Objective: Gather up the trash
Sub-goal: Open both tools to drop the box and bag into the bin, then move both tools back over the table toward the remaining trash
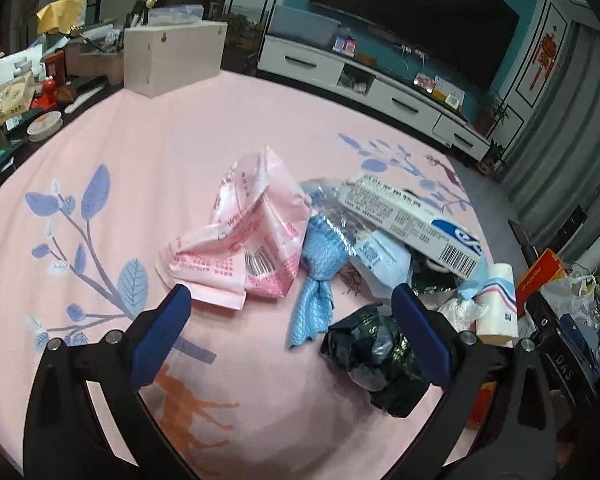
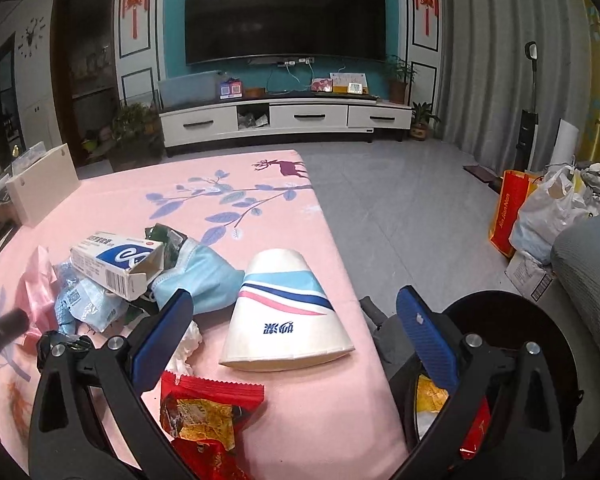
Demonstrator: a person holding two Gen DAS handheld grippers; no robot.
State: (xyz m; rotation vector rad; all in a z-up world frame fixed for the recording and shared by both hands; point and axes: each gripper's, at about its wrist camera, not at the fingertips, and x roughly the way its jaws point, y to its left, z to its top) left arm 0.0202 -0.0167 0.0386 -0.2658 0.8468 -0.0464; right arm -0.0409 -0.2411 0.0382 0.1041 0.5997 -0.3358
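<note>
Trash lies heaped on a pink cloth-covered table [image 1: 220,128]. In the left wrist view I see a crumpled pink wrapper [image 1: 244,240], a twisted blue wrapper [image 1: 320,276], a white and blue carton [image 1: 416,226] and a crumpled black bag [image 1: 380,360]. My left gripper [image 1: 290,304] is open above the cloth, the black bag by its right finger. In the right wrist view a white tissue pack [image 2: 286,312], a blue face mask [image 2: 204,276], the carton [image 2: 118,264] and a red snack wrapper [image 2: 208,412] lie ahead. My right gripper [image 2: 296,308] is open, holding nothing. A black bin [image 2: 496,364] with trash inside stands beside the table.
A beige box [image 1: 172,56] stands at the table's far edge, clutter to its left. Beyond are a white TV cabinet [image 2: 284,120] and a wall TV. Bags [image 2: 540,212] sit on the grey floor at right, by a grey sofa arm [image 2: 588,280].
</note>
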